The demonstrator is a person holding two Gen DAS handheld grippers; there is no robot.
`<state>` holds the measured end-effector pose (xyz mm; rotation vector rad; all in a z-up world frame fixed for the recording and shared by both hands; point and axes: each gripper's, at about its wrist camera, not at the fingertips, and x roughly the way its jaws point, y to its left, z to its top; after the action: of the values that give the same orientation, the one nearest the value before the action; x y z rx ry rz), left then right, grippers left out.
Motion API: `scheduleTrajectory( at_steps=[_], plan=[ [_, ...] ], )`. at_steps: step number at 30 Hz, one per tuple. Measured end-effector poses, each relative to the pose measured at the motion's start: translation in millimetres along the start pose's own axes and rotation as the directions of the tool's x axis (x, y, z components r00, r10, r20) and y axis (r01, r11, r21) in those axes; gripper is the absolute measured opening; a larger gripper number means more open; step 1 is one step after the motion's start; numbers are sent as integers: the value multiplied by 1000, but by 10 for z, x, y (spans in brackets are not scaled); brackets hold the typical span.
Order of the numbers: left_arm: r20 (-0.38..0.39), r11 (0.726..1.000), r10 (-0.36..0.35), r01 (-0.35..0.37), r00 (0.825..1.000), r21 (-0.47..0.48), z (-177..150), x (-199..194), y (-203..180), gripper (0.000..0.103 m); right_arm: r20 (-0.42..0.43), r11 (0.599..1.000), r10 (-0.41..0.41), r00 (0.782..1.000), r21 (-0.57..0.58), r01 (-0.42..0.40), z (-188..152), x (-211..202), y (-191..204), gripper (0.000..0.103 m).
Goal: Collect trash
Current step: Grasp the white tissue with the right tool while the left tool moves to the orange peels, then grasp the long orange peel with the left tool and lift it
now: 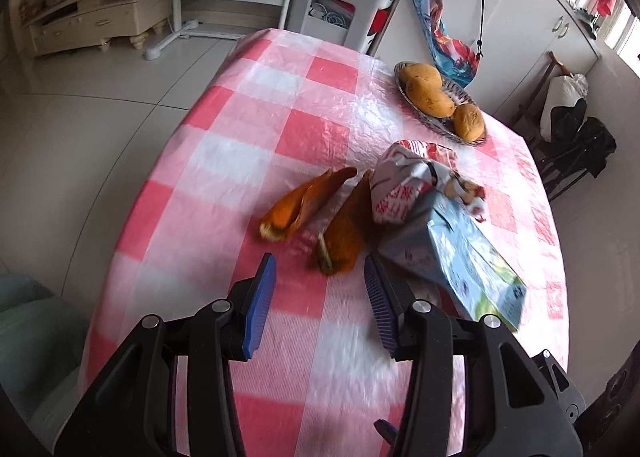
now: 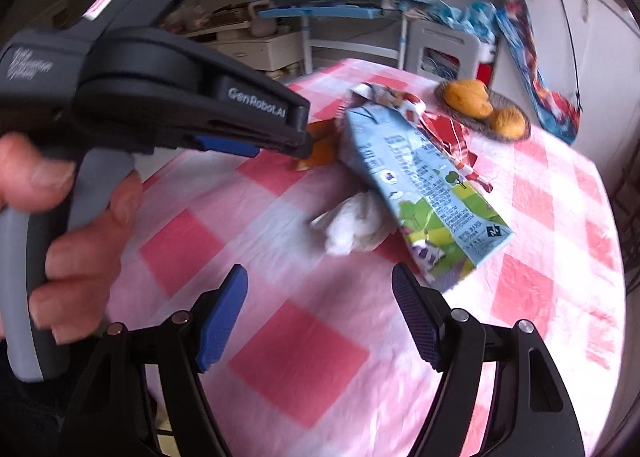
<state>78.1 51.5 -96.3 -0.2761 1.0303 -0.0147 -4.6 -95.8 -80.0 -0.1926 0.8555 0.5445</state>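
Left gripper (image 1: 320, 277) spread wide, nothing between the jaws, low over the table and just short of the nearer orange peel (image 1: 342, 235); second peel (image 1: 308, 197) lies just beside it to the left; likely step is the first pick, and the nearer peel looks the target; best to bring the jaws down astride the peel's narrow width and close gently, since the curled skin may slip or fold; blue carton (image 1: 456, 253) touches that peel's right side, so keep the right-hand jaw clear of it. Right gripper (image 2: 320, 297) also spread and holding nothing, near a white crumpled tissue (image 2: 352, 225) tucked against the carton; red-and-white wrapper (image 2: 404, 105) behind. Surface: table (image 1: 248, 129) under glossy pink-checked plastic cloth, wrinkled; fruit basket (image 1: 464, 97) at the far edge, not trash. Room: tiled floor, cream cabinet (image 1: 92, 23), blue-framed desk.
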Motion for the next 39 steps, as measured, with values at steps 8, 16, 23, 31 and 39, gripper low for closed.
scheduleTrajectory(
  at_steps=[8,16,23,31,39],
  plan=[
    [-6,1000,-20,20,1000,5,132,146,17,13,-1,998,-6,1000,55,6,126,118,-154,71],
    [-42,996,3,1,999,93,-95,-75,45,4,-45,997,12,999,75,-9,138,145,-210,34],
    [-125,999,0,5,992,42,-433,-326,355,4,-76,997,64,995,48,-61,78,46,-223,26],
    [-5,997,33,-32,999,76,-665,-754,355,37,-115,994,106,988,-20,-109,-178,-263,-83,26],
    [15,971,150,-150,989,186,-533,-515,113,41,-121,993,107,987,-34,-112,-347,-394,-24,26]
  ],
)
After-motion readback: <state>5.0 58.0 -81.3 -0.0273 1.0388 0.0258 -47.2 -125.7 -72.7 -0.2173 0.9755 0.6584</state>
